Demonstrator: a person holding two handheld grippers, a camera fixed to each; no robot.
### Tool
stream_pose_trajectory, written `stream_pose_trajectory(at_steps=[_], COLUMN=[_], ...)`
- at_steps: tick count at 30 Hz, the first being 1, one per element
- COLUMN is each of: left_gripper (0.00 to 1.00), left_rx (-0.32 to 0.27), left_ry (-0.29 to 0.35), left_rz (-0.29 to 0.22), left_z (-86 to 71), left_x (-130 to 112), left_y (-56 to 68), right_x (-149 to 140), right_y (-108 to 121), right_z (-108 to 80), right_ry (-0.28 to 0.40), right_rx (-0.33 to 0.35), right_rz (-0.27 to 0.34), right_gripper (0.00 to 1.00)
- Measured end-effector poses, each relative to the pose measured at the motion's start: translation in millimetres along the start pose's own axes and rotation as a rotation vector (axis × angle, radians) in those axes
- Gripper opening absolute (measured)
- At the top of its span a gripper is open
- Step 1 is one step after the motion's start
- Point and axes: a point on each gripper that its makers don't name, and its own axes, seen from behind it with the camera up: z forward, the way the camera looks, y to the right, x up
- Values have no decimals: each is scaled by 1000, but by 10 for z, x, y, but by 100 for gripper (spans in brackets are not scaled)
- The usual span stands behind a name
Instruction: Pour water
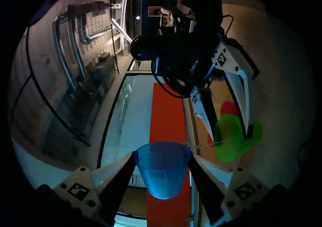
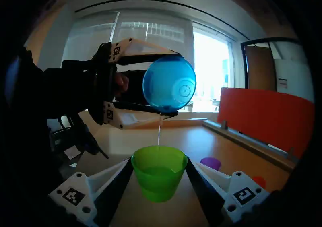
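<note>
Water [image 2: 159,132] runs down in one thin line from the blue cup [image 2: 169,83] into the green cup [image 2: 159,178]. The blue cup is up in the air and tipped far over on its side, so in the right gripper view its round bottom faces the camera. Its rim is right above the green cup, and the two cups do not touch. The left claw [image 1: 162,158] holds the blue cup, with one finger pressed on each side of it. A hand [image 2: 120,82] grips that claw from behind. The right claw [image 2: 159,162] holds the green cup the same way, one finger on each side, and keeps it upright. There is some water inside the green cup, part way up. The green cup is held above the light brown tabletop [image 2: 201,140]. A small purple cup [image 2: 210,162] stands on the tabletop, just to the right of the green cup and a bit farther back. A red board [image 2: 267,114] stands upright along the far right edge of the tabletop. Behind the blue cup there is a big bright window [image 2: 209,74].
</note>
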Motion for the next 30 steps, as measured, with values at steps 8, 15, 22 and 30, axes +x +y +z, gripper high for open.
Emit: stream_pose_trajectory(at_steps=[8,15,22,30], left_gripper=[88,88,88,88], left_rx=[6,7,6,10], left_ry=[-2,-1,-2,-3], left_rz=[4,14,13,16], left_z=[-7,-16,-21,-17], left_x=[-6,2,5,0], left_y=[-7,9,6,-6], right_x=[-8,-9,-12,-7], right_y=[7,6,13,22], right_z=[7,11,11,11], right_ry=[-3,-4,-5,-4], right_rx=[-1,-1,-3,-5], right_rz=[0,-1,-2,-3], right_gripper=[93,93,93,93])
